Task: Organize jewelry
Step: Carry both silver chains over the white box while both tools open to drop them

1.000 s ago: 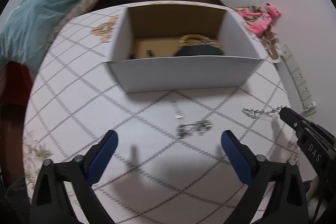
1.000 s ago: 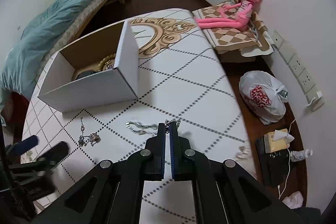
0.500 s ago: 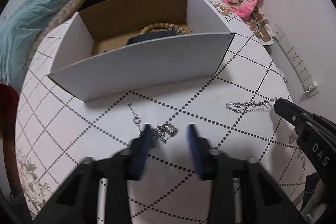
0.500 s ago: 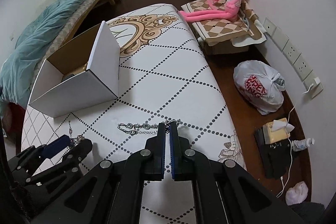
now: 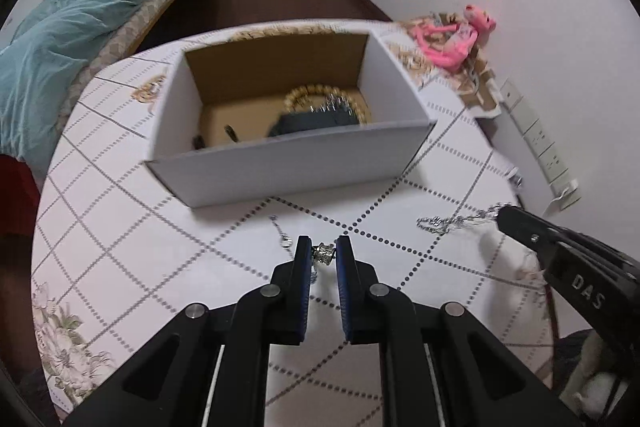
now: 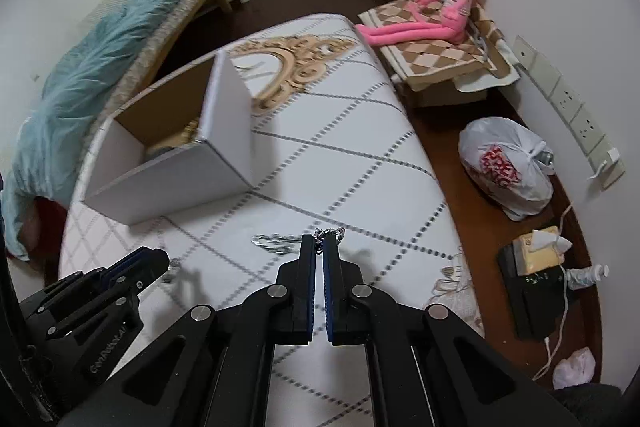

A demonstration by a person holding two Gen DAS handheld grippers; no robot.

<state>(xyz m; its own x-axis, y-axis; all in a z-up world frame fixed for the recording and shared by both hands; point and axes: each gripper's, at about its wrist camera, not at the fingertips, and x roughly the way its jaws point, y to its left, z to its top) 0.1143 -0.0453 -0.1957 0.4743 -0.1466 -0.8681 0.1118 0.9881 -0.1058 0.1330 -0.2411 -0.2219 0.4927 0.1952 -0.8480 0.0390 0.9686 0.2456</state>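
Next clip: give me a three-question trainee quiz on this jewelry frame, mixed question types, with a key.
1. True or false: the right gripper is shut on the silver chain.
2. What does the left gripper pinch? A) wooden bead bracelet B) small charm bracelet C) pink plush toy
3. Fill in: the wooden bead bracelet lies inside the ____ box.

Key: 1 true; 2 B; 3 white cardboard.

We can read the white letters "DAS" on the black right gripper (image 5: 505,217). The left gripper (image 6: 160,261) has small letters on its side, too blurry to read. The white bag (image 6: 506,169) has red letters we cannot make out.
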